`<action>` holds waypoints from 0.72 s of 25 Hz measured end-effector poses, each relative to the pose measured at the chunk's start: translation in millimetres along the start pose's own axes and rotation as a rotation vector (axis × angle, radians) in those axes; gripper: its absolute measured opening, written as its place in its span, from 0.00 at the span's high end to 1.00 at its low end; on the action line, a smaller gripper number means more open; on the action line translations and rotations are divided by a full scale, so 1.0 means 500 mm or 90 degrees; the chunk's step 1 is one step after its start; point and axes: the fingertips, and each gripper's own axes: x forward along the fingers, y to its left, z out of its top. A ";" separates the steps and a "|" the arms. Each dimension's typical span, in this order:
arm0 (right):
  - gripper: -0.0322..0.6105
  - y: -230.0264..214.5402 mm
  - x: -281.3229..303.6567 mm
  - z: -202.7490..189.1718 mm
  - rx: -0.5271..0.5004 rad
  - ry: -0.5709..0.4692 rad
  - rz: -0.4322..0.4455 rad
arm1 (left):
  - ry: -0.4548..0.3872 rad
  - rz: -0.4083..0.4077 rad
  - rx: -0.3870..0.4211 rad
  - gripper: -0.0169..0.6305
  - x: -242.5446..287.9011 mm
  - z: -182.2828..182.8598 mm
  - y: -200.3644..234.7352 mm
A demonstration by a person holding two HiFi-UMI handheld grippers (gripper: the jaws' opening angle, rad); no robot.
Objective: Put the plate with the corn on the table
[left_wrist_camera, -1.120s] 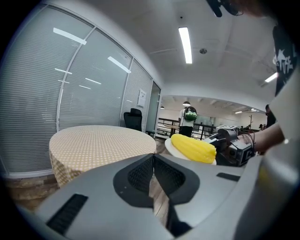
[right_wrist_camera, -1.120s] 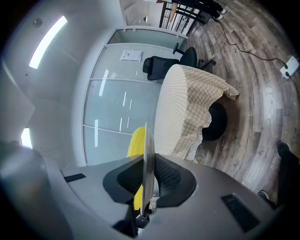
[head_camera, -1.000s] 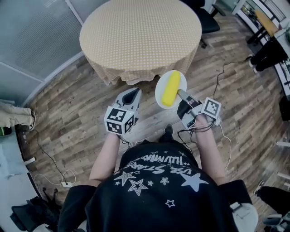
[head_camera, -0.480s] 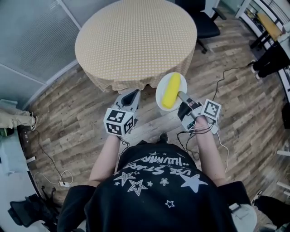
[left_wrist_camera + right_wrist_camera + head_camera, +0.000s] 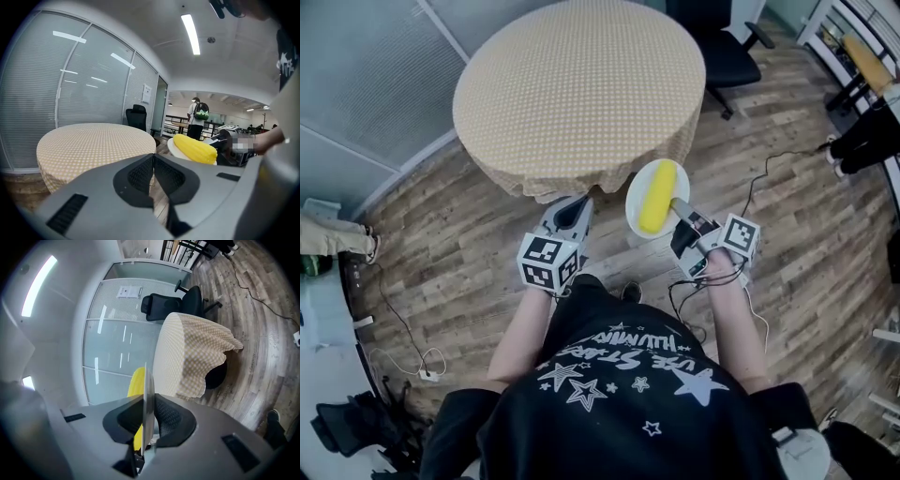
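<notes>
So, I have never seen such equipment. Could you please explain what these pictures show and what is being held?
There is no robot here: a person holds a two-jaw gripper in each hand. One picture comes from a camera on the person's head, looking down. The other two come from cameras riding on each gripper, looking along its jaws. The left gripper is shut and empty. The right gripper pinches the rim of a white plate carrying a yellow corn cob. The plate is in the air, near the round table, which bears only a dotted cloth.
</notes>
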 end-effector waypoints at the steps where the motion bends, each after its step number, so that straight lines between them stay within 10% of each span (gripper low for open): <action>1: 0.86 -0.004 -0.001 0.003 0.000 -0.001 -0.002 | 0.001 -0.001 0.000 0.96 0.003 0.000 0.000; 18: 0.86 -0.039 0.028 0.145 0.004 -0.049 -0.023 | 0.009 -0.064 0.013 0.96 0.208 0.046 0.030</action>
